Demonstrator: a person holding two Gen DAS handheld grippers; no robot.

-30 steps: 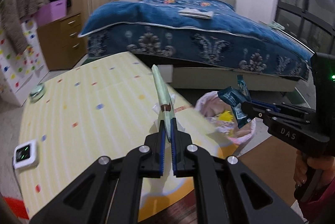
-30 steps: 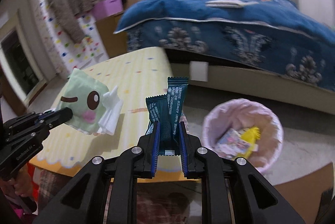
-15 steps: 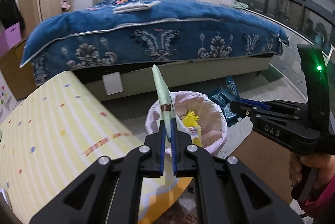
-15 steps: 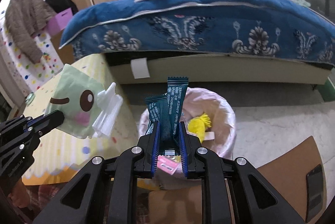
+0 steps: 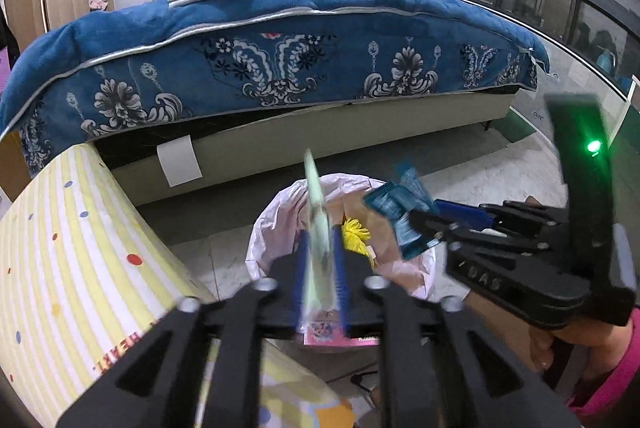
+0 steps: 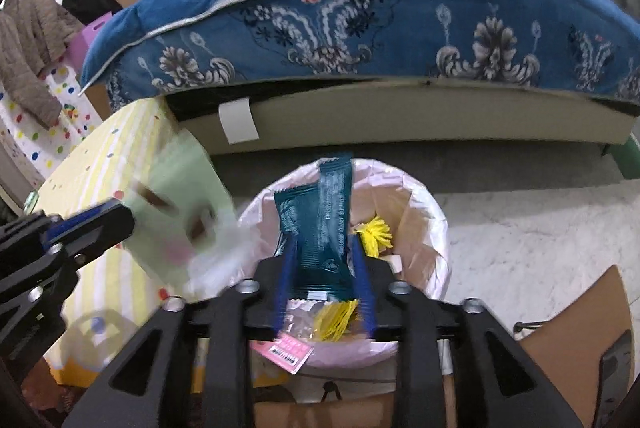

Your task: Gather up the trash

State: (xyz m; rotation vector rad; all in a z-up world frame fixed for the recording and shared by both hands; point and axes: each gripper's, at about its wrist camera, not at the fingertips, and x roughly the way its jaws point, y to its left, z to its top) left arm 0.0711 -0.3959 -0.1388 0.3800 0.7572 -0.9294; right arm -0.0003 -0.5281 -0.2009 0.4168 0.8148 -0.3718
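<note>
A bin with a pink liner (image 5: 264,228) (image 6: 432,203) stands on the floor below both grippers, holding yellow and pink scraps. In the left wrist view my left gripper (image 5: 320,240) is over the bin with its jaws opening. A pale green packet (image 5: 318,211) stands edge-on and blurred between the pads, which no longer press on it. My right gripper (image 6: 323,248) is opening too, and two teal wrappers (image 6: 320,220) hang loose between its blue pads above the bin's mouth. Each gripper also shows in the other's view: right gripper (image 5: 424,214), left gripper (image 6: 126,218).
A bed with a blue patterned cover (image 5: 280,47) runs across behind the bin. The yellow striped table (image 5: 60,268) (image 6: 104,155) lies to the left. Brown cardboard (image 6: 580,348) lies on the floor at right. A hand in a pink sleeve (image 5: 584,344) holds the right gripper.
Both grippers swung from over the table to above the bin and dropped lower. Both pairs of jaws, shut on their items before, have parted, and the packet and wrappers now sit loose.
</note>
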